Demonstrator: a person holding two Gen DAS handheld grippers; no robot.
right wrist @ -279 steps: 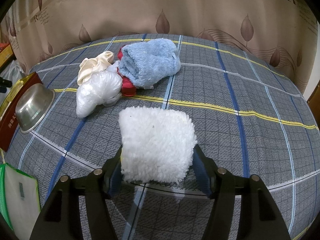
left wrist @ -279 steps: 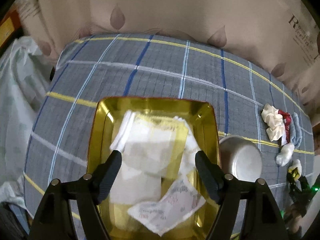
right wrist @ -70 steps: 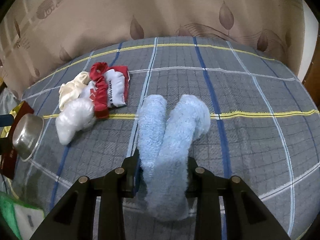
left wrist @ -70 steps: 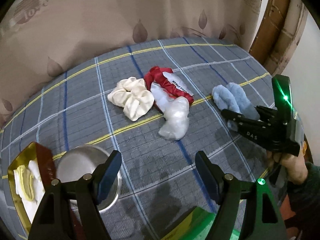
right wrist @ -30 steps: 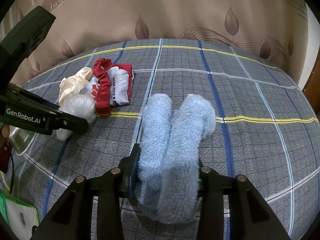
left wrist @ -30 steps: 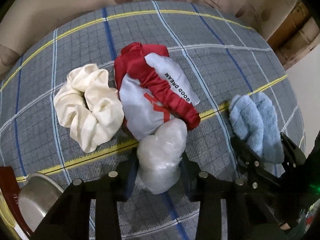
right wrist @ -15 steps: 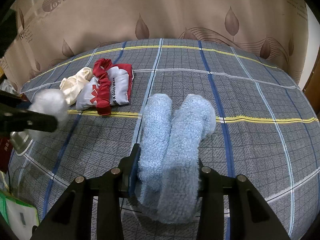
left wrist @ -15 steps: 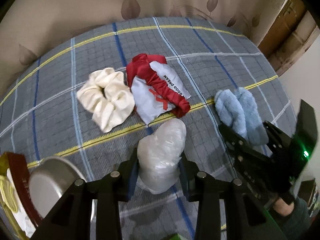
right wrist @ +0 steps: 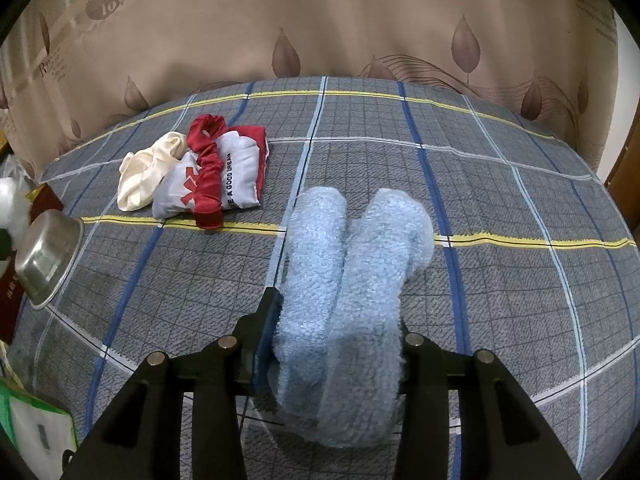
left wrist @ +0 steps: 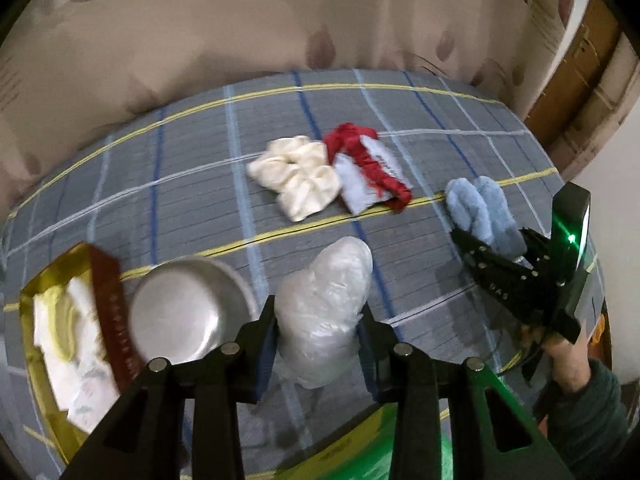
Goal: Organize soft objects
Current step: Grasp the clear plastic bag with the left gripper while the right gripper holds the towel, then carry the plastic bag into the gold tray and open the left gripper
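Note:
My left gripper (left wrist: 318, 330) is shut on a crumpled clear plastic bag (left wrist: 324, 300) and holds it above the plaid cloth, just right of a steel bowl (left wrist: 184, 312). My right gripper (right wrist: 332, 336) is shut on a folded light-blue fluffy towel (right wrist: 352, 280); both also show in the left wrist view, gripper (left wrist: 504, 256) and towel (left wrist: 480, 208). A cream scrunchie (left wrist: 298, 174) (right wrist: 146, 170) and a red-and-white cloth bag (left wrist: 370, 174) (right wrist: 220, 174) lie side by side on the cloth.
A gold tray (left wrist: 30, 312) with white cloths in it sits at the left, beside the bowl (right wrist: 44, 258). A green-edged bag (right wrist: 28, 440) lies at the near edge. A beige curtain (right wrist: 320, 20) hangs behind the cloth-covered table.
My left gripper has carried the plastic bag left and back toward the steel bowl and gold tray. My right gripper keeps still with the blue towel.

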